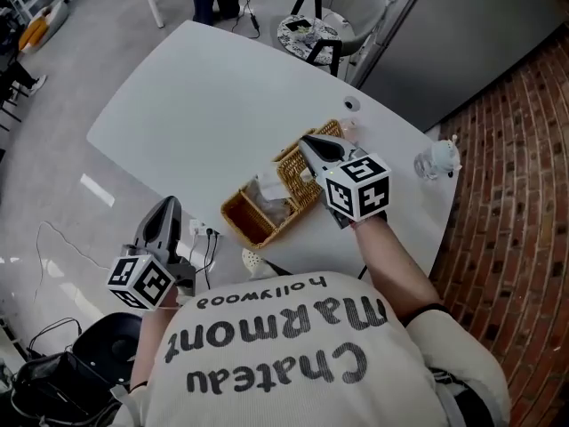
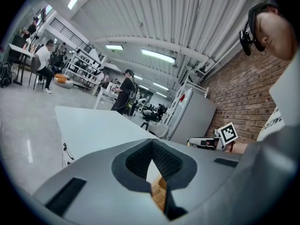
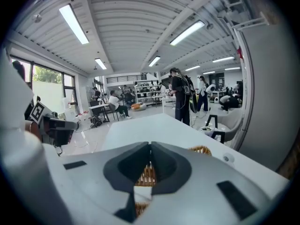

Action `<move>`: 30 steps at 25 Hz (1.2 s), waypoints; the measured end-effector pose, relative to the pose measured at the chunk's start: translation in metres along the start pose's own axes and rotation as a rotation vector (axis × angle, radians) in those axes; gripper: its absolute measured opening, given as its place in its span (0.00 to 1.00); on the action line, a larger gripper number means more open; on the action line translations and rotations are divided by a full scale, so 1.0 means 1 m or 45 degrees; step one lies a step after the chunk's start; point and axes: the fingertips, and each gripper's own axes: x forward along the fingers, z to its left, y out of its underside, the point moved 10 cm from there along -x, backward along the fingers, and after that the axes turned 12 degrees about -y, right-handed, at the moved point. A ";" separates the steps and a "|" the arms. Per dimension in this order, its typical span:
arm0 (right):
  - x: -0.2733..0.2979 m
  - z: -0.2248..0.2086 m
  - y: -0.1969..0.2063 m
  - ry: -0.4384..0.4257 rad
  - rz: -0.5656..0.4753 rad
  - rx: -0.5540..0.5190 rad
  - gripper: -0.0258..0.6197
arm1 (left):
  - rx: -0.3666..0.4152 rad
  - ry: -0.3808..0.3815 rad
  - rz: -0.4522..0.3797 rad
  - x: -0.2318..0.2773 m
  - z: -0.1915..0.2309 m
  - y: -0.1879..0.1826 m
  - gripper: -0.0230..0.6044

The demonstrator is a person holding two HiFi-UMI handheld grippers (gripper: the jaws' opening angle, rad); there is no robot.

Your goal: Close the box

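A wicker box (image 1: 252, 219) stands on the white table (image 1: 196, 114) near its front edge, with something white (image 1: 267, 192) inside. Its woven lid (image 1: 300, 174) is swung up and leans to the right. My right gripper (image 1: 308, 140) hovers over the lid's far edge, jaws shut with the tips touching. In the right gripper view the gripper (image 3: 150, 145) shows wicker (image 3: 147, 174) through the gap below its tips. My left gripper (image 1: 164, 206) is held off the table's left front edge, away from the box. It (image 2: 151, 143) is shut and holds nothing.
A small round object (image 1: 350, 104) lies at the table's far edge and a pale ornament (image 1: 437, 158) at its right corner. A chair (image 1: 313, 32) stands beyond the table, and a brick wall (image 1: 524, 194) runs along the right. Cables (image 1: 206, 236) hang below the near edge.
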 end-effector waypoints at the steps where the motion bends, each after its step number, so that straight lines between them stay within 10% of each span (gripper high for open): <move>1: 0.003 -0.002 0.001 -0.003 0.008 0.005 0.07 | 0.000 -0.002 0.000 0.003 0.002 -0.001 0.04; 30: 0.060 -0.021 0.022 -0.009 0.193 0.077 0.07 | 0.009 -0.048 0.063 0.037 0.037 -0.012 0.04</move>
